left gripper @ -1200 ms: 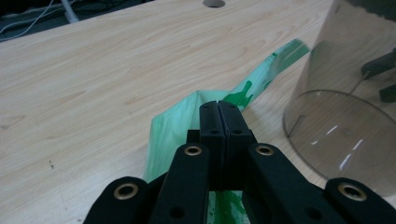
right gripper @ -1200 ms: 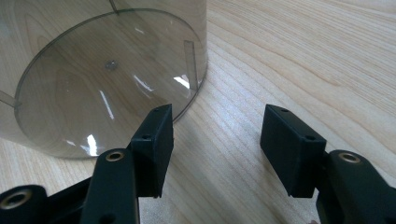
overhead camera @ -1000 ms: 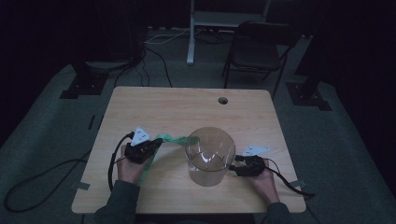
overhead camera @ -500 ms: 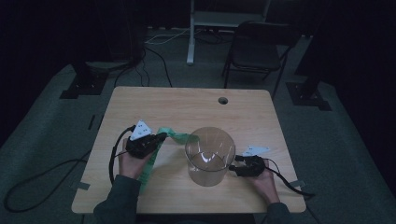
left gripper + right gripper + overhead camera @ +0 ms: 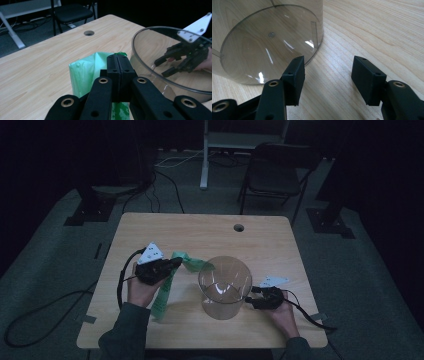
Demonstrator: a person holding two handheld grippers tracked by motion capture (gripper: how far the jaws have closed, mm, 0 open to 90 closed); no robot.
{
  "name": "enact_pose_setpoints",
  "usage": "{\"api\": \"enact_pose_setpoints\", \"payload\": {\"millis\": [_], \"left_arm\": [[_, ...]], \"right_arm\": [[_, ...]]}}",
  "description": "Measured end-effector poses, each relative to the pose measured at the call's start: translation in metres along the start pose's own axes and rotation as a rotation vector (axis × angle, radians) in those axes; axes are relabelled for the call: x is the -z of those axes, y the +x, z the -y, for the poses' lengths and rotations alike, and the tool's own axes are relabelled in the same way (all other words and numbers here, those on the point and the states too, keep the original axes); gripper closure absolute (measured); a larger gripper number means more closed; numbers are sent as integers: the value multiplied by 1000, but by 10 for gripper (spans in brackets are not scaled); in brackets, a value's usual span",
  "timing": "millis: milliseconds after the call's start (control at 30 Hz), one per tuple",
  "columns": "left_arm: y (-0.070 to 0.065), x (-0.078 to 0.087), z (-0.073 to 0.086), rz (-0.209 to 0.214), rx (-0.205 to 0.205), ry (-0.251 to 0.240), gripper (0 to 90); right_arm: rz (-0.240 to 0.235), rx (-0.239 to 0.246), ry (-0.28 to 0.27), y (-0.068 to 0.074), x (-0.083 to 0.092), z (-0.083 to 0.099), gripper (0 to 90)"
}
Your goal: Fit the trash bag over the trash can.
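A clear plastic tub stands upright at the middle of the wooden table. To its left my left gripper is shut on a thin green plastic bag. The bag's upper end reaches toward the tub's rim and its lower end trails down to the table. In the left gripper view the jaws pinch the green bag beside the tub's rim. My right gripper rests on the table at the tub's right side, open, nothing between its fingers. The tub's base lies just left of them.
The table has a round cable hole at its far side. Beyond the table stand a dark chair, a white desk leg and cables on the floor. Cables trail from both grippers off the table's near edges.
My left gripper has lifted with the green bag, drawing its upper end up and closer to the tub's rim. The right gripper has stayed in place.
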State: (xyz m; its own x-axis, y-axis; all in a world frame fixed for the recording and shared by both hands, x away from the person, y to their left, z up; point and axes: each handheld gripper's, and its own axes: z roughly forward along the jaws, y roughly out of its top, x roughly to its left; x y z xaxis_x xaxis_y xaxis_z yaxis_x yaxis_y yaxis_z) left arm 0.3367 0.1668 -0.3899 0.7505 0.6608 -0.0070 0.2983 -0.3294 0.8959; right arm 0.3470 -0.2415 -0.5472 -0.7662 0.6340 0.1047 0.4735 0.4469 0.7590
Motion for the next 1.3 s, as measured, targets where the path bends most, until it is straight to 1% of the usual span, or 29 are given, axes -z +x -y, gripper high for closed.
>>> {"api": "enact_pose_setpoints", "payload": {"millis": [167, 400, 567, 700, 800, 967, 1100, 1200, 1300], "left_arm": [[-3, 3, -8, 13, -13, -15, 895], [-7, 5, -17, 61, -24, -37, 895], [-10, 7, -23, 79, -33, -45, 895], [-10, 7, -28, 105, -29, -56, 894], [-12, 8, -30, 107, -35, -63, 894], [-16, 8, -35, 114, -53, -60, 894], [-19, 10, -42, 127, -65, -72, 894], [-23, 12, -48, 130, -79, -83, 895], [-29, 14, -53, 143, -95, -94, 894]], "right_arm": [[0, 0, 0, 0, 0, 0, 432], [0, 3, 0, 0, 0, 0, 432], [0, 2, 1, 0, 0, 0, 432], [-1, 3, -1, 0, 0, 0, 432], [-1, 3, 0, 0, 0, 0, 432], [-1, 3, -1, 0, 0, 0, 432], [-1, 3, -1, 0, 0, 0, 432], [-1, 3, -1, 0, 0, 0, 432], [-1, 3, 0, 0, 0, 0, 432]]}}
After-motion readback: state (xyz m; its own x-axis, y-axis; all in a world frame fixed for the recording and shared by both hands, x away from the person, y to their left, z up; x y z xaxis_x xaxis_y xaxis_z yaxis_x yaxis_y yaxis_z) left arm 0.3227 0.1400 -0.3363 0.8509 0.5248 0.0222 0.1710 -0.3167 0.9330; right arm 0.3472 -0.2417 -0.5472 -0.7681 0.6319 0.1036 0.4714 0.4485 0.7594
